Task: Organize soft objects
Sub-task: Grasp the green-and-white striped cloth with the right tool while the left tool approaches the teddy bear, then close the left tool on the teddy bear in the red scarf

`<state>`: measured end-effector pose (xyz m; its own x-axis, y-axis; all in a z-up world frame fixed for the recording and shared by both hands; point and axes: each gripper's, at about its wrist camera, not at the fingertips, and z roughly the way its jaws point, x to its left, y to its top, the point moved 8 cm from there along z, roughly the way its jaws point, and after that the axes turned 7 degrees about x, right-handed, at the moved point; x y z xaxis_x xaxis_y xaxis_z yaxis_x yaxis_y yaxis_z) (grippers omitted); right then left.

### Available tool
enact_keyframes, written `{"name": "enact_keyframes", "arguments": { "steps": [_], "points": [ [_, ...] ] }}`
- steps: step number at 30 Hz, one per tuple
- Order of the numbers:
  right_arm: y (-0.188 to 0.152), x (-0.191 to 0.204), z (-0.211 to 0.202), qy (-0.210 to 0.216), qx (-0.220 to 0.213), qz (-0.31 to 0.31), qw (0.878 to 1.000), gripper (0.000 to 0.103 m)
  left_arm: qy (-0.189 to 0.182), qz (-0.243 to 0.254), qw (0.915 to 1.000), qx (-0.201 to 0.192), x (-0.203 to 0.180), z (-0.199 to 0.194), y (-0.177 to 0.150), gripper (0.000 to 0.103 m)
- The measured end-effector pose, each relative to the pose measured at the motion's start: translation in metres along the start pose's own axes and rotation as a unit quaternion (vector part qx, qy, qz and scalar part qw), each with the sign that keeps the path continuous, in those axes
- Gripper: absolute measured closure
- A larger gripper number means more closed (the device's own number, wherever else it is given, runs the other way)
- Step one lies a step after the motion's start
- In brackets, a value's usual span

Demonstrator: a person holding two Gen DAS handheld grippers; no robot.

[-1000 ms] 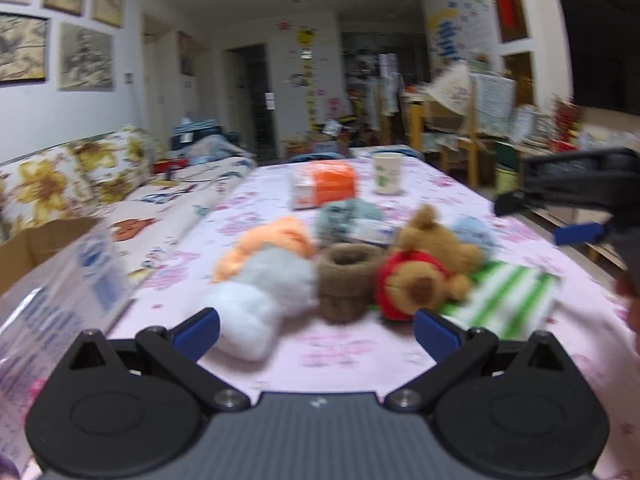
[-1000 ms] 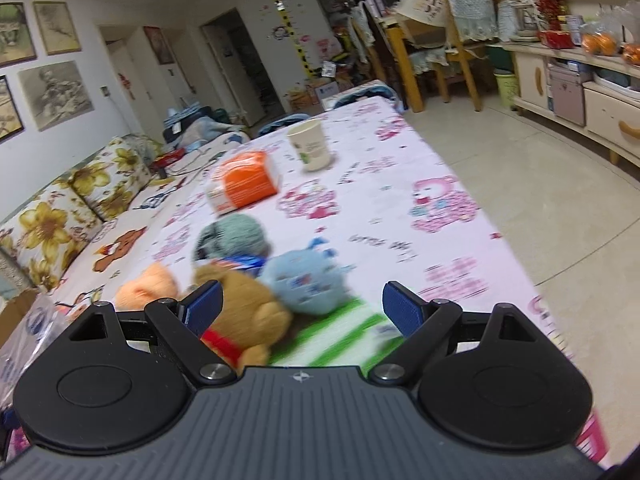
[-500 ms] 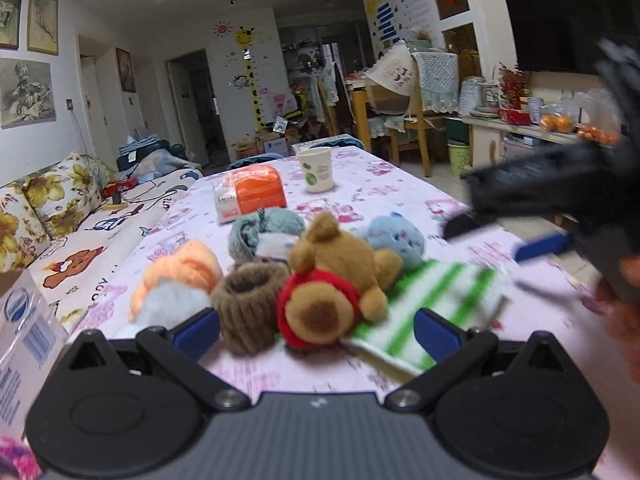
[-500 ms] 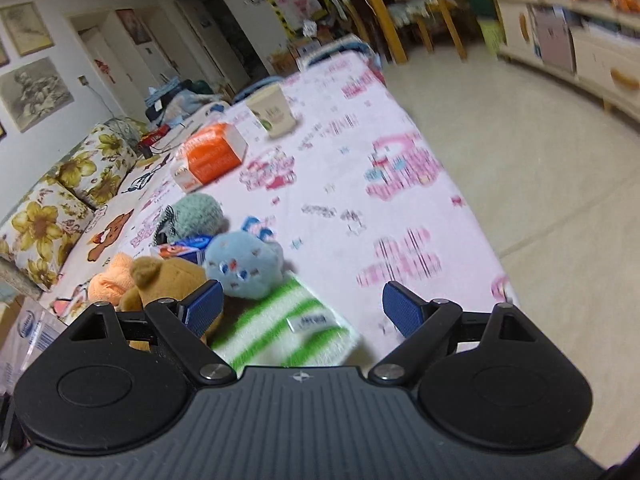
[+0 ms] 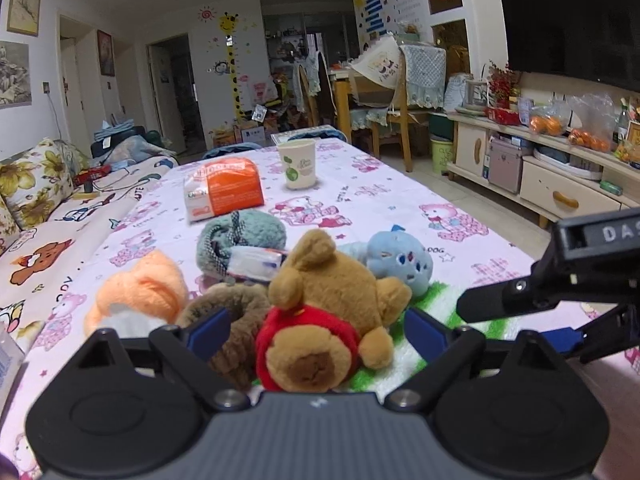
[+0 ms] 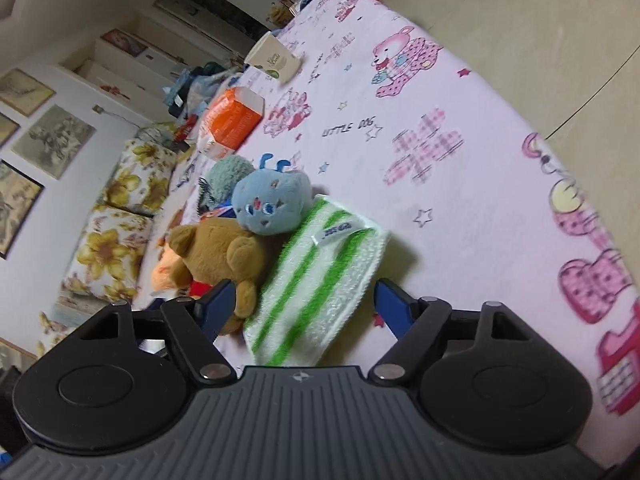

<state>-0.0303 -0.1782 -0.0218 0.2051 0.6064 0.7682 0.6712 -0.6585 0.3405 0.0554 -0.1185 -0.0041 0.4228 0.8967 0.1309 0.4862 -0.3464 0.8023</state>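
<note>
A pile of soft toys lies on the pink table: a brown bear (image 5: 332,312) in a red shirt, a blue plush (image 5: 396,260), an orange plush (image 5: 140,292), a brown knitted ring (image 5: 236,320), a teal knit ball (image 5: 240,236) and a green-striped white towel (image 6: 316,280). My left gripper (image 5: 316,332) is open, its jaws either side of the bear's head. My right gripper (image 6: 304,304) is open, tilted, with the towel's near edge between its jaws; it also shows in the left wrist view (image 5: 532,320). The bear (image 6: 220,252) and blue plush (image 6: 272,200) rest against the towel.
An orange packet (image 5: 224,192) and a paper cup (image 5: 298,164) stand farther back on the table (image 5: 400,200). A flowered sofa (image 5: 32,184) runs along the left. The table's right edge (image 6: 560,152) drops to the floor. A cabinet (image 5: 540,184) stands at the right.
My left gripper has moved in close to the bear. My right gripper has tilted, dropped and moved in over the towel.
</note>
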Motion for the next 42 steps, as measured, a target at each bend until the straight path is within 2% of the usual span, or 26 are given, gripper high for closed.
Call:
{"name": "enact_keyframes", "arguments": {
  "steps": [4,7,10,12,15,17,21,23,28,29,31,42],
  "points": [
    [0.004,0.001,0.001,0.039,-0.013,0.024,0.999,0.006,-0.010,-0.012,0.9998,0.007,0.003,0.009,0.001,0.013],
    [0.011,0.003,-0.002,0.102,-0.035,0.053,0.993,0.009,-0.025,-0.019,0.9995,0.011,0.003,0.014,0.001,0.014],
    [0.022,0.015,-0.008,0.137,-0.054,0.041,0.988,0.009,-0.043,-0.027,0.9986,0.016,0.003,0.018,0.000,0.016],
    [0.026,0.022,-0.002,0.126,-0.054,0.021,0.990,0.009,-0.048,-0.034,0.9982,0.016,0.004,0.021,0.000,0.016],
    [0.031,0.016,0.012,0.083,-0.047,0.006,0.995,0.013,-0.051,-0.028,0.9980,0.024,0.005,0.027,-0.001,0.017],
    [0.032,0.010,0.022,0.072,-0.036,0.012,0.997,0.022,-0.054,-0.026,0.9978,0.028,0.006,0.031,-0.002,0.019],
    [0.031,0.007,0.023,0.061,-0.032,-0.002,0.998,0.030,-0.067,-0.027,0.9970,0.028,0.007,0.035,-0.002,0.023],
    [0.028,0.004,0.021,0.053,-0.031,-0.003,0.998,0.044,-0.071,-0.028,0.9967,0.028,0.007,0.037,-0.002,0.028],
    [0.023,-0.003,0.010,0.041,-0.030,-0.010,0.999,0.061,-0.079,-0.030,0.9961,0.027,0.007,0.038,-0.002,0.032],
    [0.023,-0.003,0.008,0.039,-0.030,-0.012,0.999,0.069,-0.081,-0.037,0.9957,0.027,0.009,0.037,-0.003,0.033],
    [0.022,-0.002,0.004,0.021,-0.035,-0.025,0.999,0.073,-0.087,-0.052,0.9945,0.026,0.013,0.036,-0.004,0.035],
    [0.025,0.011,-0.002,-0.025,-0.063,-0.099,0.993,0.075,-0.080,-0.101,0.9911,0.033,0.023,0.020,-0.015,0.039]
  ]
}}
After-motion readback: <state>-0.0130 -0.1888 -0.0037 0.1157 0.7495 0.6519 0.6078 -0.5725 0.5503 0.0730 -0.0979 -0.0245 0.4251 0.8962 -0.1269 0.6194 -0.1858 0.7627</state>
